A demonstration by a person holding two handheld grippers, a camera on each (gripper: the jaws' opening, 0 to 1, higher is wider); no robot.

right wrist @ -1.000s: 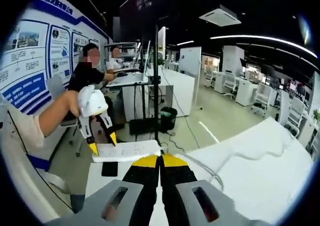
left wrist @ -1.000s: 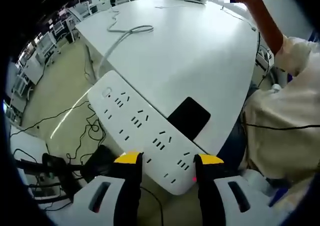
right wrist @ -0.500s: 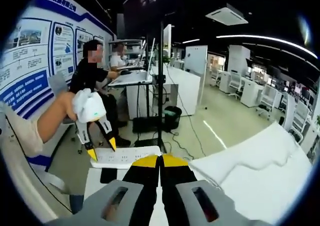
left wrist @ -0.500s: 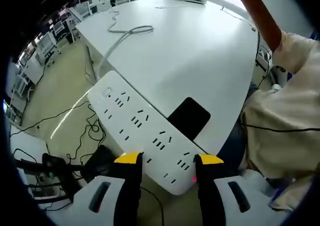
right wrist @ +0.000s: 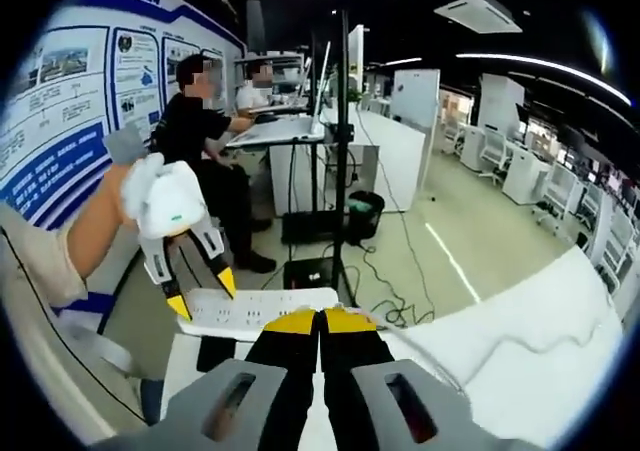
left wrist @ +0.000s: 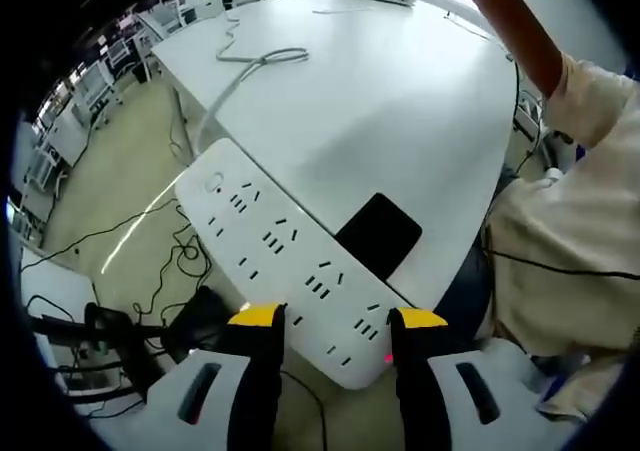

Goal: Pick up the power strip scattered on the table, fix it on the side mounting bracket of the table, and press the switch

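The white desk carries the power strip along its near edge, beside a black mounting bracket, probably so it can seat there. The left hand-held gripper clamps the strip's switch end, overhanging open floor. Its cable trails away across bare desktop. The right hand-held gripper, jaws together, hovers above the desk, free to press.

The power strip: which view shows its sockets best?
The left gripper view. The power strip lies close there, face up at the table edge, with its socket rows clear. In the right gripper view it is small and seen nearly edge-on, partly behind the right gripper.
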